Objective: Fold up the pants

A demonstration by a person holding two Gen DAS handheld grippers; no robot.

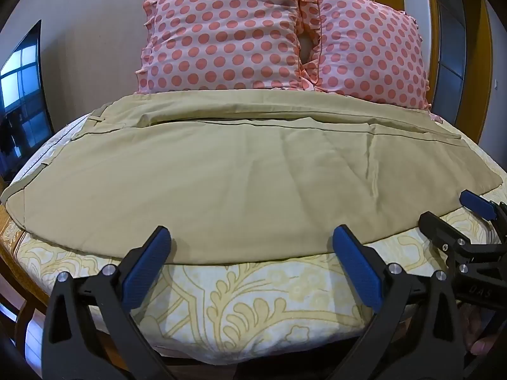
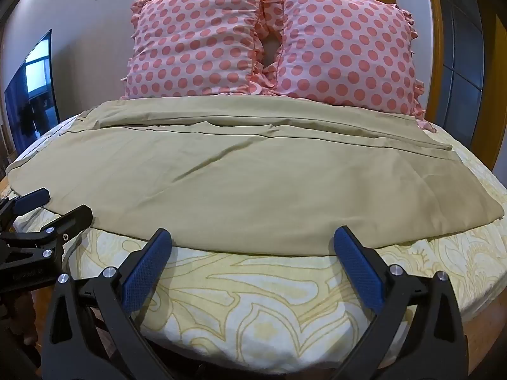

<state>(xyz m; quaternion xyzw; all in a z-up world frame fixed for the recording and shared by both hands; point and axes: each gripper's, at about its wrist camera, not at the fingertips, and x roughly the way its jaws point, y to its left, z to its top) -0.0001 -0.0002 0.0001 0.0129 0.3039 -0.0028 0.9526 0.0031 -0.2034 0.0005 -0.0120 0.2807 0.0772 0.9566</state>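
Observation:
Tan pants (image 1: 240, 174) lie flat across the bed, legs stacked lengthwise, waist end at the left; they also show in the right wrist view (image 2: 253, 186). My left gripper (image 1: 252, 237) is open and empty, its blue pads at the near hem of the pants. My right gripper (image 2: 252, 240) is open and empty, also at the near edge of the pants. The right gripper shows at the right of the left wrist view (image 1: 450, 212), and the left gripper at the left of the right wrist view (image 2: 60, 205), both open beside the pants' edge.
The bed (image 1: 253, 310) has a cream sheet with a yellow floral pattern. Two pink polka-dot pillows (image 1: 228, 31) (image 1: 370, 53) stand behind the pants against the wall. A dark screen (image 1: 22, 101) is at the left. A wooden door frame (image 2: 437, 47) is at the right.

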